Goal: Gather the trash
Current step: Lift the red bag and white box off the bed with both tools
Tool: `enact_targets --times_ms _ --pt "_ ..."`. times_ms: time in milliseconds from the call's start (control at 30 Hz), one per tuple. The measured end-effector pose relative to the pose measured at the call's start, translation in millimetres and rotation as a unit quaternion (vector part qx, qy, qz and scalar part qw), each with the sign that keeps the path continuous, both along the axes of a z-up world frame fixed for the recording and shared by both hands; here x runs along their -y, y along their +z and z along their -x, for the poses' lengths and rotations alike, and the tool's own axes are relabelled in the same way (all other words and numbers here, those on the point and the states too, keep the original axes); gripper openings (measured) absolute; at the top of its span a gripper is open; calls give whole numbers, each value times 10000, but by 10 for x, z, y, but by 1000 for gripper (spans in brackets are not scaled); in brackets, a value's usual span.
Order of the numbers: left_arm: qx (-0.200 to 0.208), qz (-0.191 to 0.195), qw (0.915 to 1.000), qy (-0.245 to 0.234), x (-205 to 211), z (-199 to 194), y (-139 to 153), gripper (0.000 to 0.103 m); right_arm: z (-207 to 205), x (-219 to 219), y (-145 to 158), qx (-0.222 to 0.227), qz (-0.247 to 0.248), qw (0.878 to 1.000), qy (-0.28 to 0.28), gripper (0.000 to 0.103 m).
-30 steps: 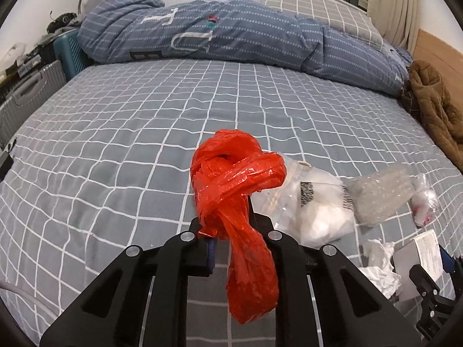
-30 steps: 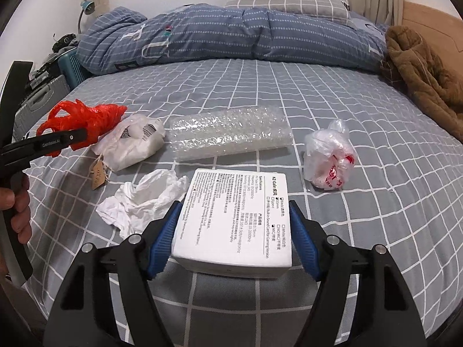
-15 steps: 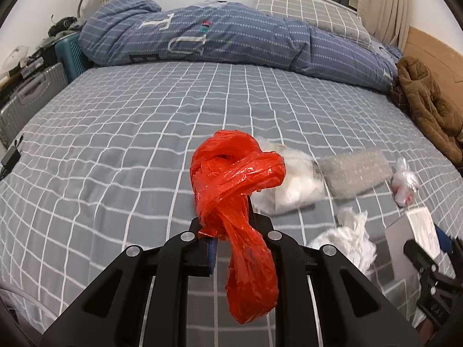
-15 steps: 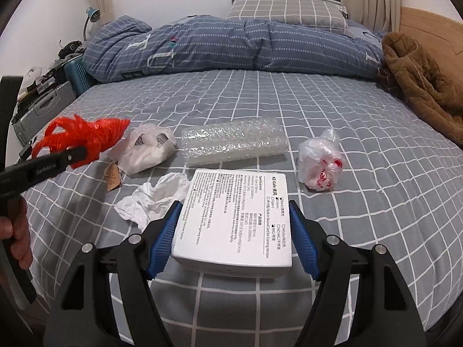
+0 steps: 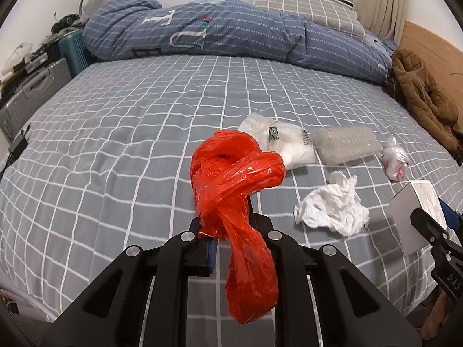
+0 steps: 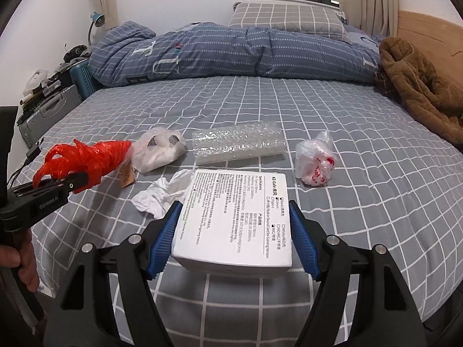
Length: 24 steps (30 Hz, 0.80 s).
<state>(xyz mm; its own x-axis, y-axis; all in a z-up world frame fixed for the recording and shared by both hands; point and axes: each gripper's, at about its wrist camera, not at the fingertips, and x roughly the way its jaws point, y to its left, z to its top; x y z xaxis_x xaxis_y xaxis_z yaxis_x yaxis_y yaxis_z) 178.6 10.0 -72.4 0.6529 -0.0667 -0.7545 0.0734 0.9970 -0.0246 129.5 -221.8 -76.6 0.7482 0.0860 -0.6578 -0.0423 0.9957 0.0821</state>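
Observation:
My left gripper (image 5: 228, 225) is shut on a knotted red plastic bag (image 5: 234, 179) and holds it above the bed; it also shows in the right wrist view (image 6: 86, 159). My right gripper (image 6: 233, 231) is shut on a white printed box (image 6: 234, 217), seen at the right edge of the left wrist view (image 5: 416, 211). On the grey checked bed (image 6: 361, 202) lie a crumpled white tissue (image 6: 162, 196), a white plastic pouch (image 6: 160, 151), a bubble-wrap roll (image 6: 238, 146) and a small clear bag with red print (image 6: 315, 163).
A blue striped duvet (image 6: 231, 55) and a grey pillow (image 6: 286, 18) lie at the far side. A brown jacket (image 6: 419, 86) sits at the right by the wooden headboard. Suitcases (image 6: 49, 112) stand left of the bed.
Both grippers have pulled back and up from the bed with their loads. The trash on the bed looks farther away.

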Motion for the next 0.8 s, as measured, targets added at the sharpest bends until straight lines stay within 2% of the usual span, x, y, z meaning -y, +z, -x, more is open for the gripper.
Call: enact_targets --times_ms 800 --pt "-34 106 9997 -228 120 914 30 15 688 -47 71 -44 32 9999 118 69"
